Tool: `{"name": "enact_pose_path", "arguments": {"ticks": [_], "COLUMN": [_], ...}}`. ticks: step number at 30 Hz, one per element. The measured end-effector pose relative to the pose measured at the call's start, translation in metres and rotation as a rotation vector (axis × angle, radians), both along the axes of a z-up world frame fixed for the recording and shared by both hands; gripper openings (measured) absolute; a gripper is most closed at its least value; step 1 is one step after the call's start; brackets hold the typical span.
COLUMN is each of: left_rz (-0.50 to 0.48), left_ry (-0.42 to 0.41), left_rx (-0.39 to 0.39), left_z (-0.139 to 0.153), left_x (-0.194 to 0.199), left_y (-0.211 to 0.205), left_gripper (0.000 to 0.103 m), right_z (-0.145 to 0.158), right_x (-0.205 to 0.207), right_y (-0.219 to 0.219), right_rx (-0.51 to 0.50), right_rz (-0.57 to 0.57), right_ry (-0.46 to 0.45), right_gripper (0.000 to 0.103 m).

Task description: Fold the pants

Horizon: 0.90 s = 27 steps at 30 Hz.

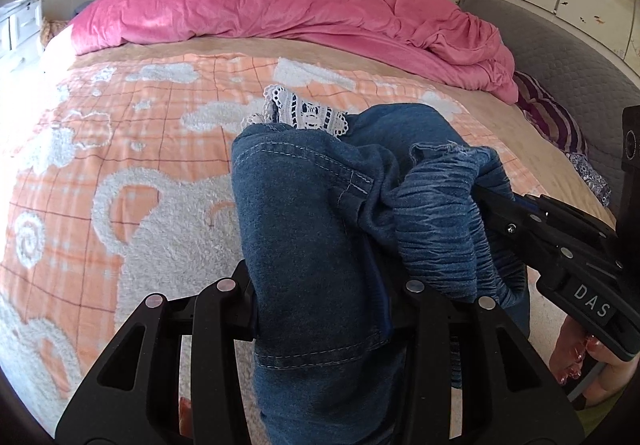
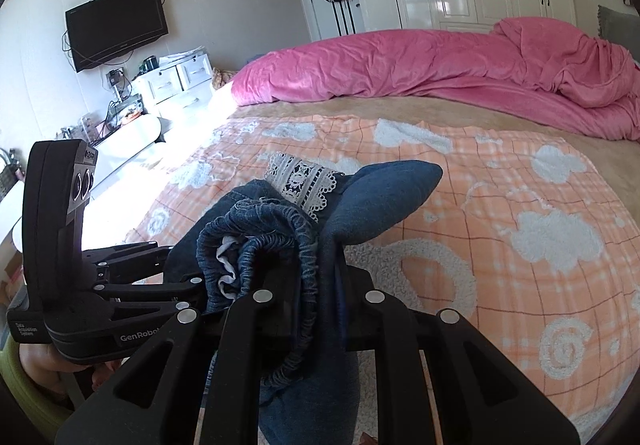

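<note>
The pants (image 1: 316,229) are blue denim with a white lace trim (image 1: 304,113) and a ruched elastic waistband (image 1: 444,221). They hang bunched over both grippers above the bed. My left gripper (image 1: 324,309) is shut on a folded denim layer; its fingertips are hidden by cloth. My right gripper (image 2: 316,305) is shut on the waistband part of the pants (image 2: 280,245). The right gripper also shows in the left wrist view (image 1: 492,201), gripping the waistband from the right. The left gripper shows in the right wrist view (image 2: 176,273), close on the left.
An orange plaid blanket (image 1: 140,149) with white fluffy patterns covers the bed. A pink duvet (image 1: 280,9) is piled along the far side. A grey headboard (image 1: 560,45) is at right. A TV (image 2: 116,27) and white drawers (image 2: 176,85) stand by the left wall.
</note>
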State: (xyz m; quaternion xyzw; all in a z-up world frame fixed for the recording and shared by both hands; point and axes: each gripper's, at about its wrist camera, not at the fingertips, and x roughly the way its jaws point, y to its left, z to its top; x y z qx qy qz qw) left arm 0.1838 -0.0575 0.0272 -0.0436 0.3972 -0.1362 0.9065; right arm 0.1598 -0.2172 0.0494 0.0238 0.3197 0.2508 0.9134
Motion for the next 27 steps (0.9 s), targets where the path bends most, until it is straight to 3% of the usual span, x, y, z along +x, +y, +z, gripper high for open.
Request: {"name": "enact_pose_path", "arguments": {"ticks": [8, 12, 17, 27], "left_rz": [0.007, 0.017, 0.034, 0.041], "left_ry": [0.053, 0.073, 0.097, 0.09], "left_rx": [-0.014, -0.018, -0.026, 0.016], "left_z": [-0.029, -0.037, -0.044, -0.047], "left_x": [0.011, 0.012, 0.011, 0.002], "left_y": [0.003, 0.007, 0.013, 0.016], "left_gripper": [0.035, 0.044, 0.058, 0.077], "right_z": [-0.034, -0.051, -0.071, -0.083], "right_x": [0.022, 0.029, 0.033, 0.028], "right_y": [-0.008, -0.022, -0.033, -0.036], "right_rx": [0.055, 0.096, 0.073, 0.012], "right_rz": [-0.036, -0.095, -0.159, -0.211], "right_ry": [0.128, 0.213, 0.288, 0.296], "right_gripper": [0.012, 0.014, 0.02, 0.027]}}
